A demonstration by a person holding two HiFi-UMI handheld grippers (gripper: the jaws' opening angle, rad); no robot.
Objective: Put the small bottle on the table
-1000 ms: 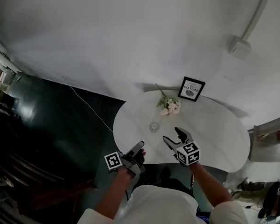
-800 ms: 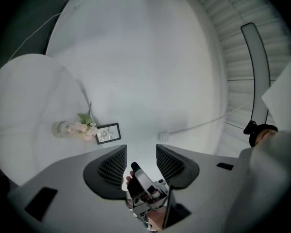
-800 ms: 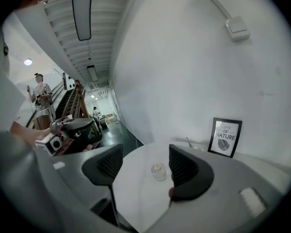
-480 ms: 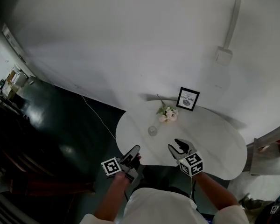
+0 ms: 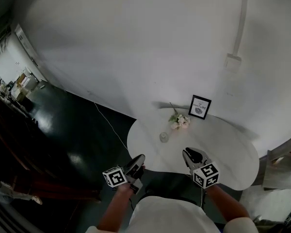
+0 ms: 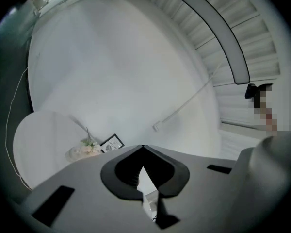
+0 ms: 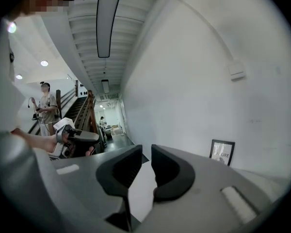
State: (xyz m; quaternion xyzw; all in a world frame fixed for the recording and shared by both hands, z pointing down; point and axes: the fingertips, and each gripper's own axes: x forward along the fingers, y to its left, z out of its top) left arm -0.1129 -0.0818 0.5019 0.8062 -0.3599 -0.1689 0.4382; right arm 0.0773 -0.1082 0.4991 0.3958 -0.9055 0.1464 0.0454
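Observation:
A small clear glass bottle (image 5: 164, 137) stands upright on the white table (image 5: 223, 149), just in front of a pale flower bunch (image 5: 179, 122). In the left gripper view the bottle (image 6: 73, 153) shows faintly beside the flowers (image 6: 89, 147). My left gripper (image 5: 136, 162) hangs off the table's near left edge, shut, with nothing in it (image 6: 143, 147). My right gripper (image 5: 191, 155) is over the table's near edge, to the right of the bottle and well short of it. Its jaws (image 7: 146, 152) are closing, with a narrow gap and nothing between them.
A black-framed picture (image 5: 200, 107) leans on the white wall behind the flowers and also shows in the right gripper view (image 7: 222, 152). Dark floor (image 5: 77, 130) and a thin cable lie left of the table. A person (image 7: 44, 106) stands by stairs far off.
Both grippers' jaws have closed from wide open. Both grippers have drawn back a little toward the table's near edge. The head view has tilted up toward the wall.

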